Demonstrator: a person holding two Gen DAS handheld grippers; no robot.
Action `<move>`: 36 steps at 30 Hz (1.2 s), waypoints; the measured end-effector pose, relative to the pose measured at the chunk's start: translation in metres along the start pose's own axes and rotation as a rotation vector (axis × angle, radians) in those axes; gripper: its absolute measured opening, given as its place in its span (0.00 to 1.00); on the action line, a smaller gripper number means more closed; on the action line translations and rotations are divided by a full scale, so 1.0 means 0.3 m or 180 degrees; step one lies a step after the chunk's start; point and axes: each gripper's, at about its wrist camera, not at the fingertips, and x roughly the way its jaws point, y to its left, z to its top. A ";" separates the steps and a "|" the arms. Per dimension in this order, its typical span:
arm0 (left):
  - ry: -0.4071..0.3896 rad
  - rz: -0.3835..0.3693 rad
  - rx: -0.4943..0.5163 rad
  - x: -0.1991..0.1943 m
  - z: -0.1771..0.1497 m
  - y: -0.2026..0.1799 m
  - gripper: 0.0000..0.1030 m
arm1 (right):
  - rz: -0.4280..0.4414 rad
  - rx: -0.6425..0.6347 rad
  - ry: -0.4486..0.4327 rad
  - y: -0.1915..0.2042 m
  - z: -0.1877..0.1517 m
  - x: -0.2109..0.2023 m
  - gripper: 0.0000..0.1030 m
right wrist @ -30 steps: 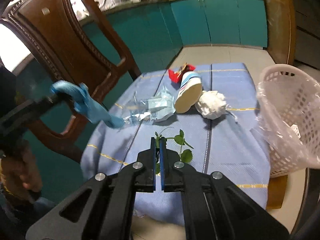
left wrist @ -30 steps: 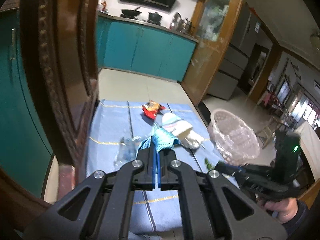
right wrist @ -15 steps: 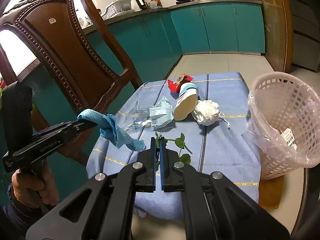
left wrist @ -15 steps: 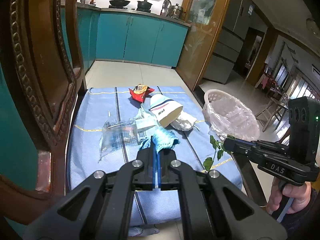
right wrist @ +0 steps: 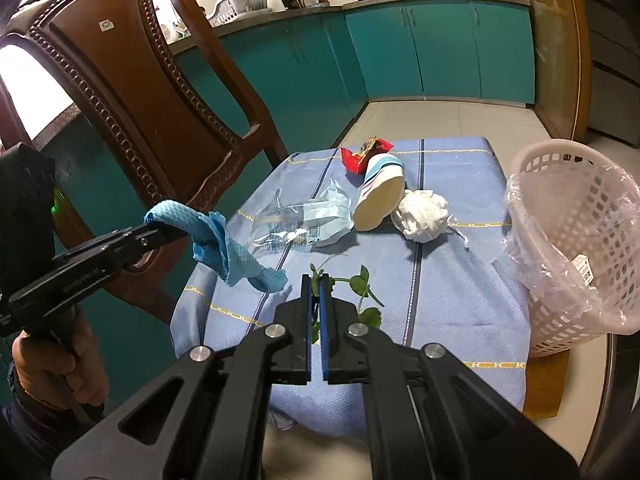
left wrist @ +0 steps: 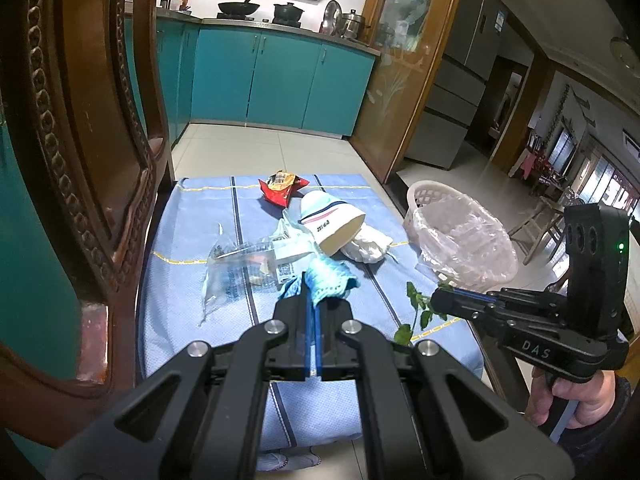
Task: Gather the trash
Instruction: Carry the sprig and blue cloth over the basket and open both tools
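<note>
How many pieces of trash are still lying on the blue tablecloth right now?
4. The red snack wrapper at the far end, the tipped paper cup beside it, the crumpled white tissue to its right, and the clear plastic packaging to its left. Smaller scraps may be hidden underneath.

Paper cup [right wrist: 378, 196]: covering part of the red snack wrapper [right wrist: 362, 154]. Basket [right wrist: 576, 240]: right side running past the frame edge. Basket label [right wrist: 583, 266]: print too small to read. Leafy sprig [right wrist: 352, 292]: stem disappearing between the right gripper [right wrist: 316, 284] jaws.
</note>
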 end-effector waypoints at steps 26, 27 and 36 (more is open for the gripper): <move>0.0025 0.0041 0.0071 0.027 -0.002 -0.017 0.02 | -0.0870 0.1186 -0.0999 -0.584 0.109 -0.270 0.70; 0.0024 0.0047 0.0078 0.030 -0.001 -0.020 0.02 | -0.0835 0.1294 -0.1004 -0.606 0.100 -0.286 0.70; -0.0030 -0.0143 0.0342 0.039 0.064 -0.170 0.02 | -0.0941 0.1330 -0.1616 -0.573 0.063 -0.492 0.82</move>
